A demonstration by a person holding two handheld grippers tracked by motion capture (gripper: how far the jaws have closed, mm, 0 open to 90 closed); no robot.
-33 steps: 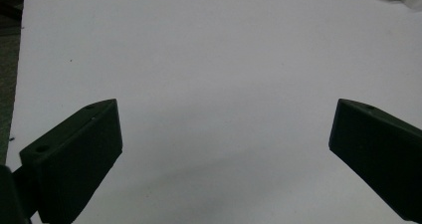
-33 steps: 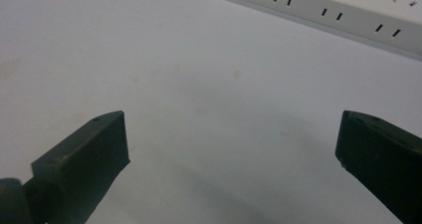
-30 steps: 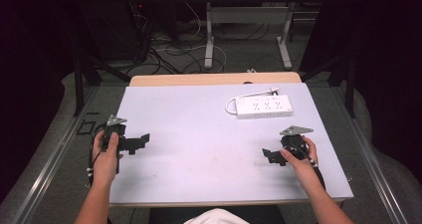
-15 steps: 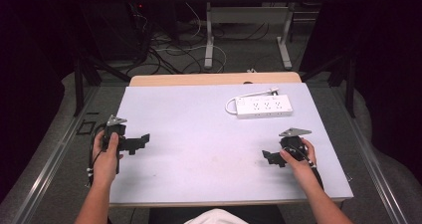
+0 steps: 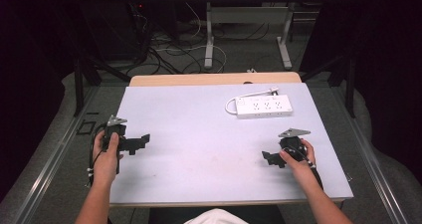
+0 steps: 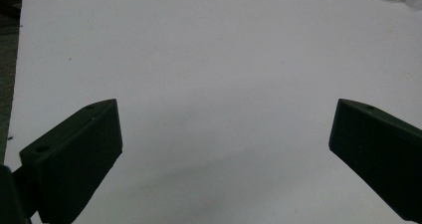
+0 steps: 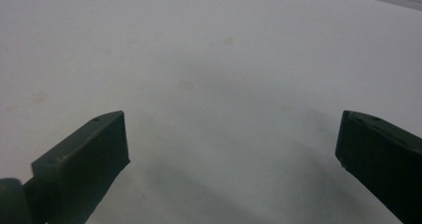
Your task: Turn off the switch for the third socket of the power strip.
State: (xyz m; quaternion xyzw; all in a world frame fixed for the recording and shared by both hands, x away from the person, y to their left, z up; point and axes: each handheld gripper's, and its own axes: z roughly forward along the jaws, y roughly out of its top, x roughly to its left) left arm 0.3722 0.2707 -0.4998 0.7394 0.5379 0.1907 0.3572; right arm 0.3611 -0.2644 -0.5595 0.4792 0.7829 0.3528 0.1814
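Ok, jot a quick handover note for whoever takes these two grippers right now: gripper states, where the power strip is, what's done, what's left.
Left gripper: open, holding nothing, over the table's left side.
Right gripper: open, holding nothing, over the right front part of the table.
Power strip: white, lying flat at the far right of the table, its cord looped at its left end, well clear of both grippers.
Done: nothing visible; the strip is untouched.
Left: probably reach for the strip; the right gripper is nearer.

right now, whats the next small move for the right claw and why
Probably ease the right claw forward toward the white plastic power strip. Its jaws stand wide open over bare white tabletop with nothing between them, and the strip lies at the far right, nearer this claw than the left one.
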